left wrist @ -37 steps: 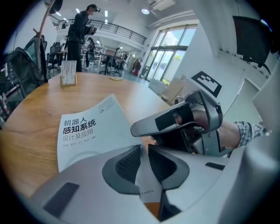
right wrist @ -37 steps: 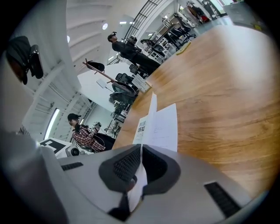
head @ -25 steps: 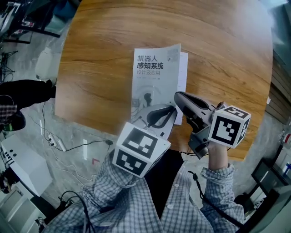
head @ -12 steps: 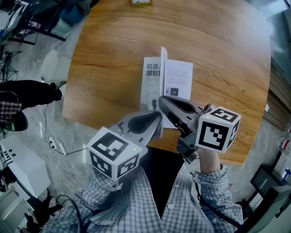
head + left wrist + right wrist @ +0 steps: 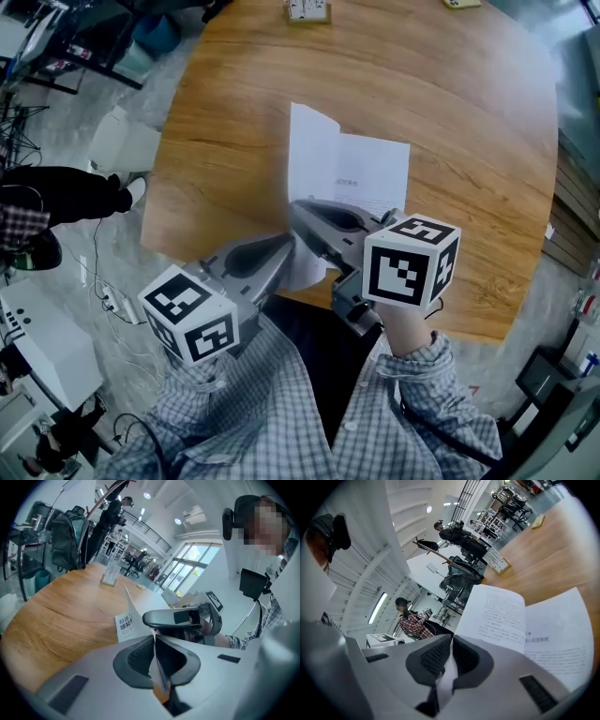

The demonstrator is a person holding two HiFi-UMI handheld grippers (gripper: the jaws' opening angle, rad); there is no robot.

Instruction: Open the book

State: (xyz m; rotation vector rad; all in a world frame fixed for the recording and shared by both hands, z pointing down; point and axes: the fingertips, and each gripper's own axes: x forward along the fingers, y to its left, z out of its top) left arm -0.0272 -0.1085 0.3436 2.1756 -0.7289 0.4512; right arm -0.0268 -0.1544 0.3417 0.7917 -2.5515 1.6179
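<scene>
A white paperback (image 5: 370, 173) lies on the round wooden table (image 5: 469, 112). Its front cover (image 5: 309, 150) is lifted off the first page and stands tilted to the left. My left gripper (image 5: 284, 251) is shut on the cover's near edge. In the left gripper view the thin sheet (image 5: 155, 660) sits pinched between the pads, and the printed title side (image 5: 124, 623) shows beyond them. My right gripper (image 5: 305, 214) is shut on the same lifted leaf just beside the left one. Its view shows the sheet (image 5: 449, 663) between the pads, the leaf's printed inner side (image 5: 497, 616) and the flat page (image 5: 558, 639).
A small card stand (image 5: 307, 9) sits at the table's far edge, seen also as a clear sign (image 5: 109, 576). The book lies close to the table's near edge (image 5: 216, 258). Cables and a person's dark leg (image 5: 56, 192) are on the floor at left.
The cover has gone from lying flat to standing up and leaning left, baring the white first page. Both grippers moved up and left with it, staying shut.
</scene>
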